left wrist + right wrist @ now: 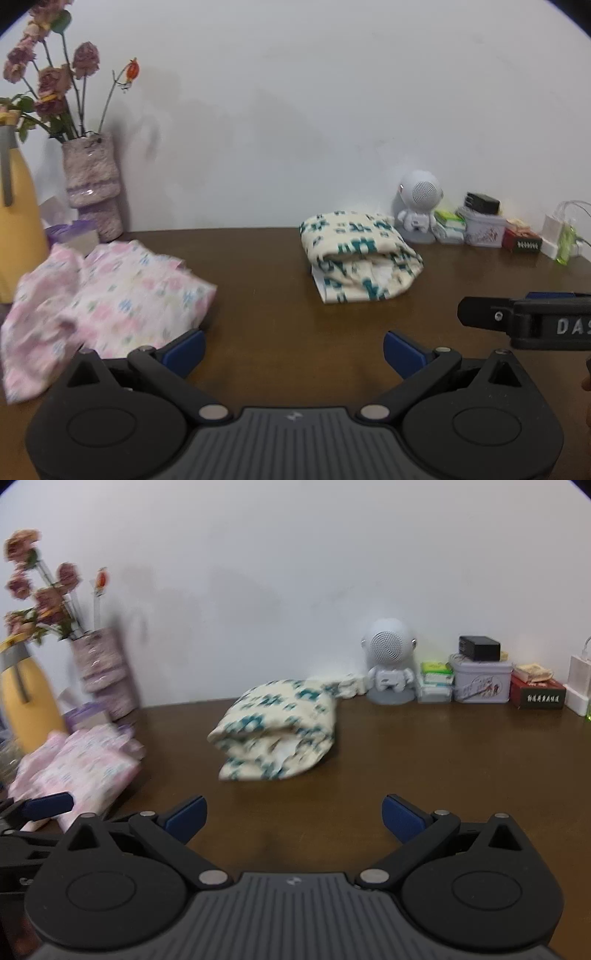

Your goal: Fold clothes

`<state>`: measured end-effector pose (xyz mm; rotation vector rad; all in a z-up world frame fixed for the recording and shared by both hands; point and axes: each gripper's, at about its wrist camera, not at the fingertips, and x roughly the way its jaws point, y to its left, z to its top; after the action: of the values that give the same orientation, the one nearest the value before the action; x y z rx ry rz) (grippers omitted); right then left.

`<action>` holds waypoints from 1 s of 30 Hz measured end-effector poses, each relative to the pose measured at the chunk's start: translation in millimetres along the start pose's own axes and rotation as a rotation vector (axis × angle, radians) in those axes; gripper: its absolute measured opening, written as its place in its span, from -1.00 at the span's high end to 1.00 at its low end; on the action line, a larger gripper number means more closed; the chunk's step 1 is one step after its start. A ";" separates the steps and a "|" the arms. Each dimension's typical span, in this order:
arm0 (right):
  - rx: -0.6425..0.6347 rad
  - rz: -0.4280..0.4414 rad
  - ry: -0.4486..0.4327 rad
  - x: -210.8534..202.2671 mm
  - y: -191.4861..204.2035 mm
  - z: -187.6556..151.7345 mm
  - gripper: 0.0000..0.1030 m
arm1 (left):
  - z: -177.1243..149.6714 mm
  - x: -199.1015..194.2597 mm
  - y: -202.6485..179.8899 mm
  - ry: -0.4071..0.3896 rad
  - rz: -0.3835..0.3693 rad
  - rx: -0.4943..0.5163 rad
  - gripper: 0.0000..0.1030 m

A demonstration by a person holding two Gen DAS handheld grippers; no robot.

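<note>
A folded cream garment with teal print point(360, 258) lies on the brown table point(266, 295) toward the back; it also shows in the right wrist view point(279, 734). A crumpled pink floral garment point(99, 306) lies at the left, also seen in the right wrist view point(79, 768). My left gripper point(294, 349) is open and empty above the table, its left finger just beside the pink garment. My right gripper point(293, 818) is open and empty in front of the cream garment. Its finger point(524, 321) shows at the right of the left wrist view.
A vase of dried flowers point(94, 184), a yellow jug point(14, 229) and a purple tissue pack point(74, 232) stand at the back left. A white robot-shaped speaker point(389, 664), small boxes and a tin point(480, 681) and a white charger point(580, 686) line the back right wall.
</note>
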<state>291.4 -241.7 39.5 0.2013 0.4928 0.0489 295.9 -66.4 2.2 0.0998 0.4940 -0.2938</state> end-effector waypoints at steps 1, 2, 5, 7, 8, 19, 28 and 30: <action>0.002 0.017 0.001 -9.2 1.4 -4.8 -1.00 | -5.8 -10.0 -0.2 0.006 0.005 -0.004 -1.00; 0.001 0.030 0.000 -18.3 3.1 -9.6 -1.00 | -11.2 -20.1 0.4 0.013 0.008 -0.013 -1.00; -0.028 0.025 -0.012 -45.1 12.2 -24.3 -1.00 | -29.2 -53.4 5.2 0.023 -0.015 -0.054 -1.00; -0.047 0.015 -0.007 -61.3 19.9 -33.5 -1.00 | -42.6 -75.1 8.7 0.037 -0.025 -0.086 -1.00; -0.052 0.016 0.002 -69.5 22.9 -38.5 -1.00 | -48.1 -84.8 10.0 0.042 -0.029 -0.097 -1.00; -0.109 -0.016 0.040 -161.0 53.2 -97.6 -1.00 | -92.9 -173.1 10.1 0.059 -0.024 -0.090 -0.97; -0.082 -0.004 0.033 -198.2 52.5 -121.6 -1.00 | -110.2 -206.2 7.6 0.034 -0.043 -0.112 -0.97; -0.080 0.007 0.025 -202.0 53.0 -124.9 -1.00 | -112.5 -210.9 8.1 0.019 -0.036 -0.125 -0.97</action>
<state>54.4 -186.4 36.6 0.1244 0.5142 0.0776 70.4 13.3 5.1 -0.0282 0.5328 -0.2967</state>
